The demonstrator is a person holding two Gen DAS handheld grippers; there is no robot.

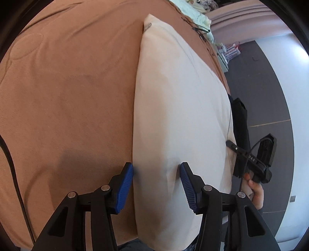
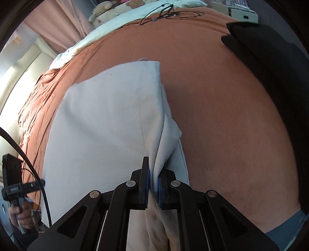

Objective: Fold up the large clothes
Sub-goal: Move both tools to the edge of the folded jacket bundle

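A large cream garment [image 1: 179, 108] lies lengthwise on the brown bed sheet [image 1: 67, 96], its near end hanging toward me. My left gripper [image 1: 156, 185] straddles the garment's left folded edge. One blue pad lies against that edge and the other dents the cloth, so a thick bulge of fabric is squeezed between them. In the right wrist view the garment [image 2: 108, 115] looks pale grey-white, and my right gripper [image 2: 153, 183] is shut on a raised fold at its right edge. Each view shows the other gripper: the right [image 1: 231, 144] and the left [image 2: 41, 182], both at the garment's side.
A black garment [image 2: 266, 54] lies on the sheet at the far right. Thin cables [image 2: 170, 13] sprawl near the light bedding [image 2: 119, 21] and a plush toy [image 2: 102, 9] at the bed's far end. Grey floor [image 1: 270, 81] runs beside the bed. A hand [image 1: 256, 191] holds the right gripper.
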